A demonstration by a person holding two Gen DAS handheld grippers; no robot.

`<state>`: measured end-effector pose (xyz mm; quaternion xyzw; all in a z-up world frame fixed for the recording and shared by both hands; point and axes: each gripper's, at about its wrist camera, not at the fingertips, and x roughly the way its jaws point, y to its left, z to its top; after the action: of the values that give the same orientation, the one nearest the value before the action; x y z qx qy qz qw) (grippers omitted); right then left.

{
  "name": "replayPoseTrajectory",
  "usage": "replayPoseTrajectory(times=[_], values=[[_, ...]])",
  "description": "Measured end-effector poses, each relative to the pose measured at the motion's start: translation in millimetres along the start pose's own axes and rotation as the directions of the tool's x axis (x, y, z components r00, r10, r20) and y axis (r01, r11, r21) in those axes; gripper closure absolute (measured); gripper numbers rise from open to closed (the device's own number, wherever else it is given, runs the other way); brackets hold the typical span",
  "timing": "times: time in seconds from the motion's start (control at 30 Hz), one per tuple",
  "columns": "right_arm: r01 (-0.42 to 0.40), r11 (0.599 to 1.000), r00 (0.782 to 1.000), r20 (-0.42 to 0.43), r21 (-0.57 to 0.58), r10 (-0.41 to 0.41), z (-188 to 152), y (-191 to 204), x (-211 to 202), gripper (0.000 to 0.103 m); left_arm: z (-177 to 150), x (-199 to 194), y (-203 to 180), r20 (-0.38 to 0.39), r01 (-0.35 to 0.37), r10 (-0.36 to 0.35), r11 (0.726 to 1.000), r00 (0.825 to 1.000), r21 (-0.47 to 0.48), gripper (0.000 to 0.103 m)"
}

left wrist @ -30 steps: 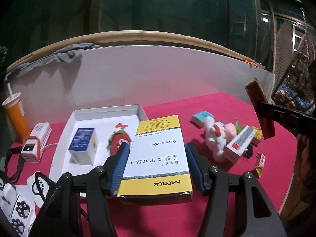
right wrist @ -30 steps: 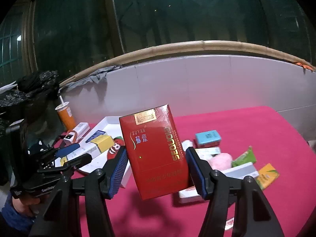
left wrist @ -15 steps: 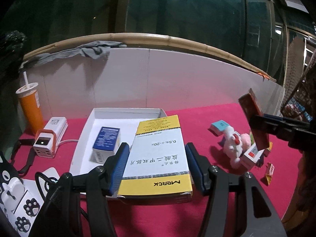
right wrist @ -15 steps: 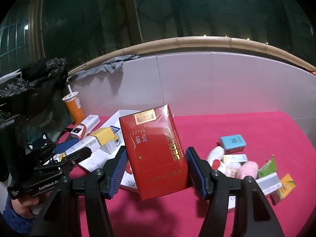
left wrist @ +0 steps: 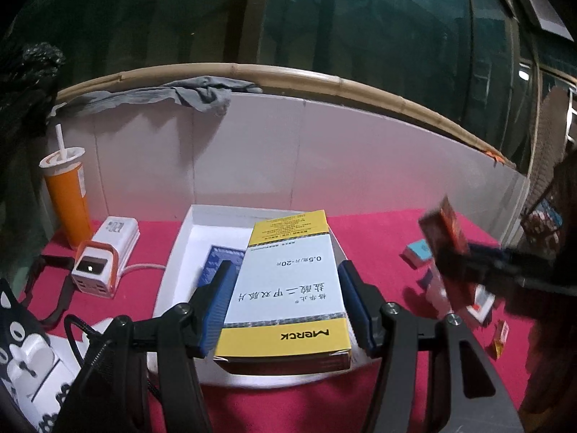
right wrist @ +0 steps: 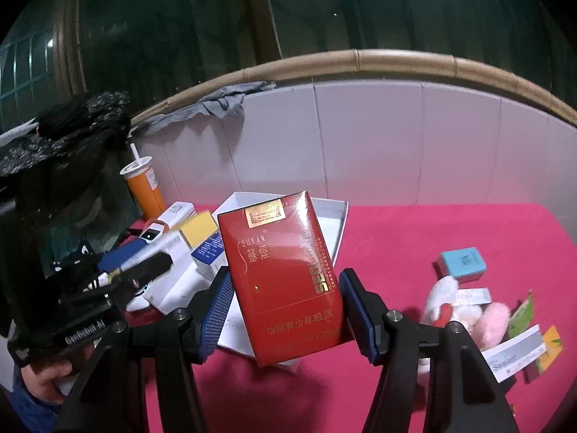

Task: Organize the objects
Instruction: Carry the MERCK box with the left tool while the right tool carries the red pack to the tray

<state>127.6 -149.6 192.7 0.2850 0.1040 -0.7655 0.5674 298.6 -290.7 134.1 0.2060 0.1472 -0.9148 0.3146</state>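
Two grippers in play, each with one box. Left gripper (left wrist: pixel 285 303) clamped on a white-and-yellow medicine box (left wrist: pixel 288 288) – blue pads pressed to its two long sides, box lying flat, yellow "MERCK" end nearest the camera, far end reaching out past the fingertips over the white tray (left wrist: pixel 202 223). Inside the tray, just one blue-and-white box (left wrist: pixel 220 263), tucked beside and partly behind the left finger.

Right gripper (right wrist: pixel 285 306) clamped on a red cigarette pack (right wrist: pixel 285 274) – pack upright, tilted a little, lower half squeezed between the pads, upper half standing clear above them, held in the air over the tray's near corner (right wrist: pixel 342 205) (in the left wrist view the same pack shows blurred at the right edge).

One orange cup with a straw (left wrist: pixel 68 198) at the far left, one white-and-orange charger block (left wrist: pixel 97 263) in front of it.

Off to the right on the red tablecloth (right wrist: pixel 414 238), a loose pile: one light-blue box (right wrist: pixel 461 263), one pink-and-white plush toy (right wrist: pixel 465 310), a white-and-grey box (right wrist: pixel 515 353), one green sachet (right wrist: pixel 523 314), one orange sachet (right wrist: pixel 551 342). All well apart from both sets of fingers.
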Motion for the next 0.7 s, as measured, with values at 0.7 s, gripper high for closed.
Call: replayPoseTrajectory(times=[0.7], values=[[-0.037, 0.999, 0.983, -0.178, 0.017, 0.039, -3.5, 39.2, 104.0, 0.038, 45.6, 98.2, 27.6, -0.073, -0.068, 0.066, 0.997, 0.995, -0.028, 0.045]])
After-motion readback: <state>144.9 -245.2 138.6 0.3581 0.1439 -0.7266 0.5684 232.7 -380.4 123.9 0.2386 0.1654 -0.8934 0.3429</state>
